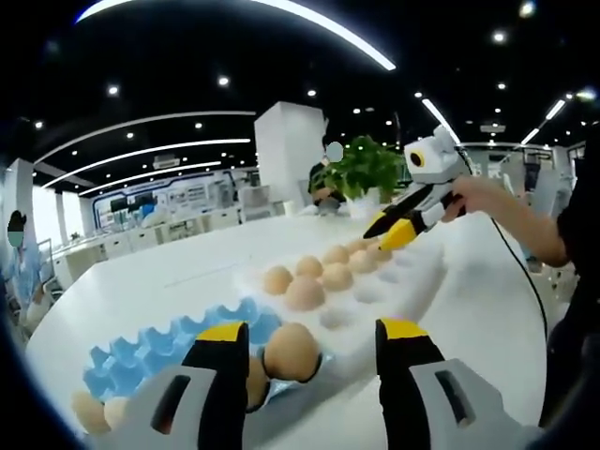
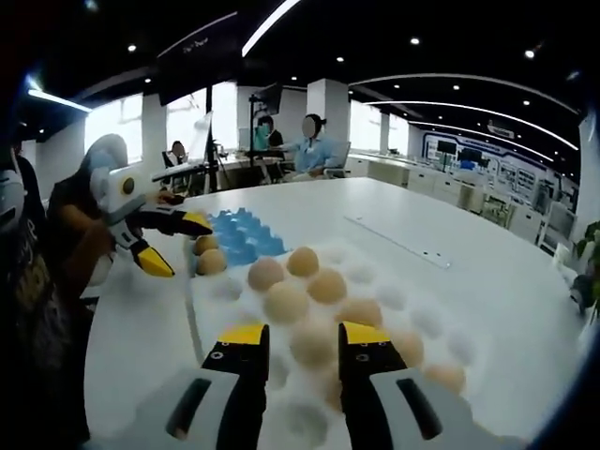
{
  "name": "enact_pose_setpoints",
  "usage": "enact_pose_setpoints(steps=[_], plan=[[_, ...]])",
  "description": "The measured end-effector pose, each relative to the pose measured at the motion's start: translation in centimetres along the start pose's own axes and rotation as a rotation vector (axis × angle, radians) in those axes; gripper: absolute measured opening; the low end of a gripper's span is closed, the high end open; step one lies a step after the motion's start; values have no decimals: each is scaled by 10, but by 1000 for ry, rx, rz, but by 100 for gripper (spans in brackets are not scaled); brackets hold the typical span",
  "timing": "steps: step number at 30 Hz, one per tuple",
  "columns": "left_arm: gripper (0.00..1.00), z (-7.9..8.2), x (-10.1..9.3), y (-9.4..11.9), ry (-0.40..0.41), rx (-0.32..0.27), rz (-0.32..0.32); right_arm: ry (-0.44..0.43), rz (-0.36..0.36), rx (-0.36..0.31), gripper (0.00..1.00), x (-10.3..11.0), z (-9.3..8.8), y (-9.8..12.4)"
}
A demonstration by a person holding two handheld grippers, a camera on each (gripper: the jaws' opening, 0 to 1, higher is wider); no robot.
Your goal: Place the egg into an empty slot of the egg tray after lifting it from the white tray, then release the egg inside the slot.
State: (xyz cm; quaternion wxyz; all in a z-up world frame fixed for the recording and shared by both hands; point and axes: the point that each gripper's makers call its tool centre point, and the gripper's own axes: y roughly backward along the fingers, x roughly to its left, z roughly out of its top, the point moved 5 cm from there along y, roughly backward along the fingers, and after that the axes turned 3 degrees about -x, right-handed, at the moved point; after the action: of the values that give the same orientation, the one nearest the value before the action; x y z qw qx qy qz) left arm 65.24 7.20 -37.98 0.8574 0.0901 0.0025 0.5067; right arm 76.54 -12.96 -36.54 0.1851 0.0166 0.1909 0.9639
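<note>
Currently the left gripper (image 1: 311, 349) gapes wide above a smooth tan egg (image 1: 292, 351) at the dimpled white tray (image 1: 375, 309) edge, beside the blue moulded egg tray (image 1: 141, 354); the right gripper (image 2: 302, 349), jaws parted, hovers over rounded eggs.

Matt tan eggs (image 1: 292, 351) sit in a moulded white tray (image 2: 427, 323); the blue egg tray (image 1: 141, 352) looks pulpy; the table (image 2: 487, 272) is smooth and faintly glossy.
</note>
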Motion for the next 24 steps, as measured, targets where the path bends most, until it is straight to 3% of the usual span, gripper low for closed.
enact_pose_setpoints(steps=[24], plan=[[61,1,12,15,6,-4,46,101,152,28,30,27,25,-57]])
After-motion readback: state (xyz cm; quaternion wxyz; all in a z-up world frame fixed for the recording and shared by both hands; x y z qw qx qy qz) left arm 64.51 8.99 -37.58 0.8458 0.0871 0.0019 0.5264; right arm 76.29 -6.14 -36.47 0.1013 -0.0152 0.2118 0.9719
